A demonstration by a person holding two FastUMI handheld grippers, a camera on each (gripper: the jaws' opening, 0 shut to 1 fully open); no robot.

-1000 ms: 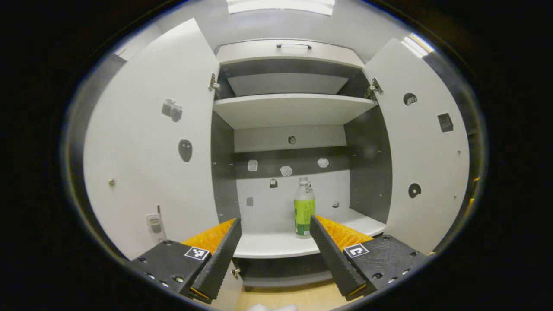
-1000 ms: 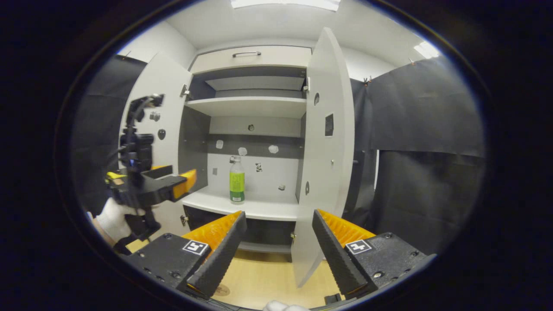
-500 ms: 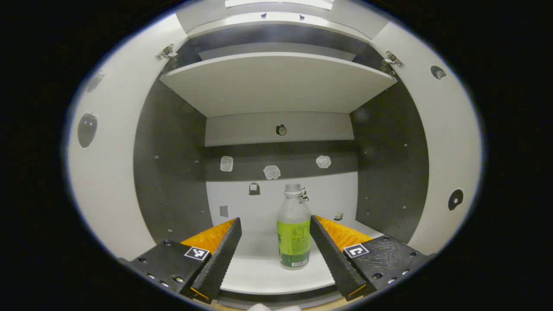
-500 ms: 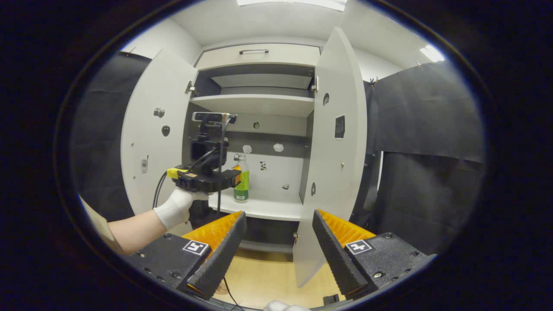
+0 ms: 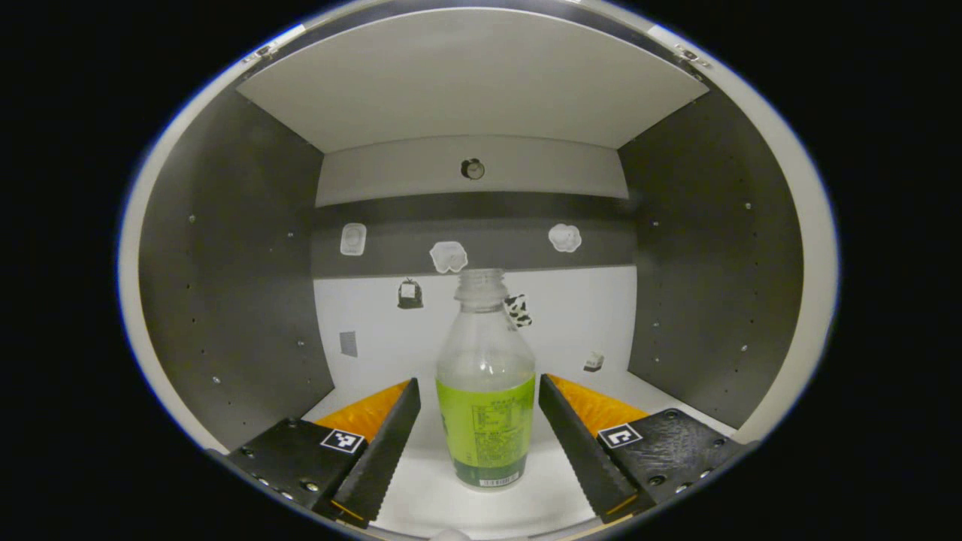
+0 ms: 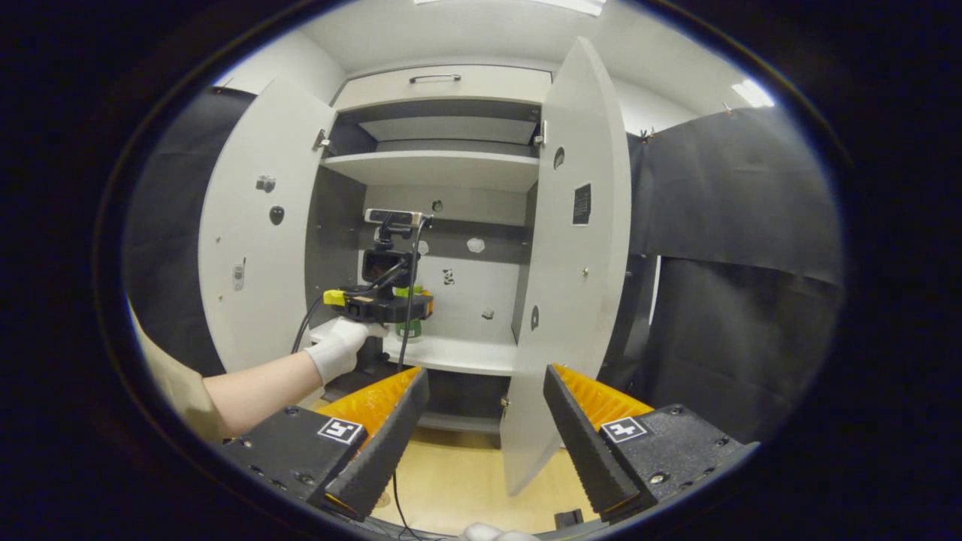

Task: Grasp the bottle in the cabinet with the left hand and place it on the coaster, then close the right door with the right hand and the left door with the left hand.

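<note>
Small stickers are on the back wall inside. A drawer with a handle is above. Black cloth hangs at the right, over a wooden floor.

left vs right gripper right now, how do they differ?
The left gripper is inside the cabinet with the bottle standing between its fingers; the right gripper hangs outside, with nothing between its fingers. The left gripper faces the cabinet's back wall; the right gripper faces the edge of the open right door. Shared: both are open, and neither grips anything.
</note>
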